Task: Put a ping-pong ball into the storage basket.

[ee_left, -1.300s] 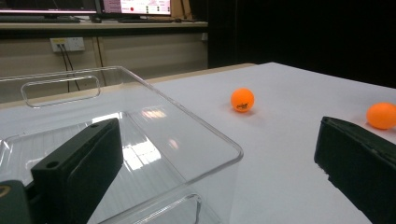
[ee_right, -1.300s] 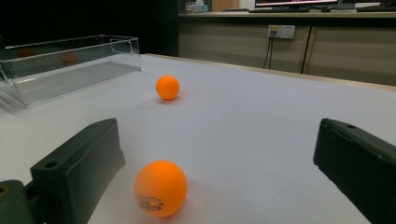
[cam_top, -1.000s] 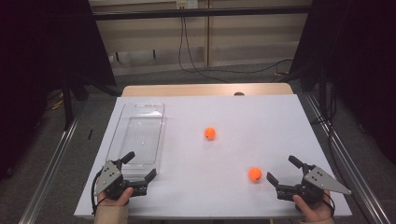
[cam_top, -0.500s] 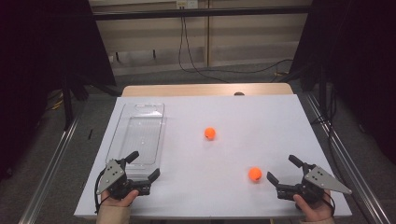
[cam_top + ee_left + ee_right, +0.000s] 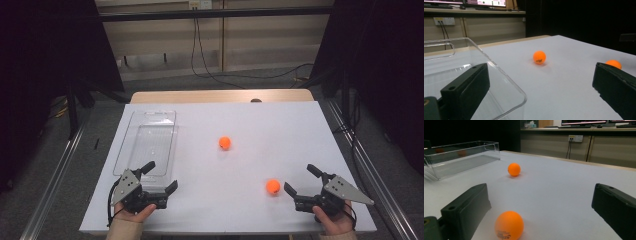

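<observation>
Here the right gripper (image 5: 304,182) stands spread, the near ping-pong ball (image 5: 509,225) between its jaws; a jaw nudge rolls it off — the left gripper (image 5: 161,176), also spread, hovers beside the clear tray (image 5: 131,145).

Clear glossy plastic tray (image 5: 150,142), smooth matt orange balls (image 5: 273,186), matt white table (image 5: 260,135)

Tray (image 5: 150,142): left side of table (image 5: 280,130)
Far ball (image 5: 225,143): mid-table, right of tray
Near ball (image 5: 273,186): just before right gripper (image 5: 303,180) (jaws apart)
Left gripper (image 5: 161,175): at tray's near end
</observation>
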The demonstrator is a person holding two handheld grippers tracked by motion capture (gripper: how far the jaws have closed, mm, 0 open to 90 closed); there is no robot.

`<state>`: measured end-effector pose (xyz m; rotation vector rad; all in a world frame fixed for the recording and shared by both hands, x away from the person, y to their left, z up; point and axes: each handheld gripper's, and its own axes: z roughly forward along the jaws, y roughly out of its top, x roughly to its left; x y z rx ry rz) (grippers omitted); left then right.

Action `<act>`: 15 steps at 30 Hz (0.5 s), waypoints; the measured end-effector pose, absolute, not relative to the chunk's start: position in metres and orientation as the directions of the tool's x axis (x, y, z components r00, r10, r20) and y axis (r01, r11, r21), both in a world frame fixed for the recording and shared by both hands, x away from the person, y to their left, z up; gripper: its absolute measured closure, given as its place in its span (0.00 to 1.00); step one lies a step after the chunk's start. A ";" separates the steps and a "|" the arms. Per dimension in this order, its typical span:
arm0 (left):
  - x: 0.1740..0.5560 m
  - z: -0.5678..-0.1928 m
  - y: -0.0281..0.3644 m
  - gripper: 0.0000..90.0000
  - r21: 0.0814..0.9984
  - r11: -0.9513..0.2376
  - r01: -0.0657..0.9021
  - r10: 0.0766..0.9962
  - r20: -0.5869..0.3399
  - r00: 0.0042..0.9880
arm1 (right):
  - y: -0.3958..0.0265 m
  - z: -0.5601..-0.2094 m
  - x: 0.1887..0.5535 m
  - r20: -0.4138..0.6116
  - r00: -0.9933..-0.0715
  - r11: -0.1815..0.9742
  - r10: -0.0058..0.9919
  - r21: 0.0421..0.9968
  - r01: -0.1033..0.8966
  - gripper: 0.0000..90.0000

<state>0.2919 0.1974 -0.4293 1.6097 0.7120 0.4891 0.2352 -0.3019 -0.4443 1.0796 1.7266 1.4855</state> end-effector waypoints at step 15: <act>0.294 -0.427 0.173 0.01 0.980 -0.072 0.185 0.661 -0.092 0.745 | -0.300 -0.443 0.238 0.061 -0.485 0.035 0.872 0.982 0.185 0.01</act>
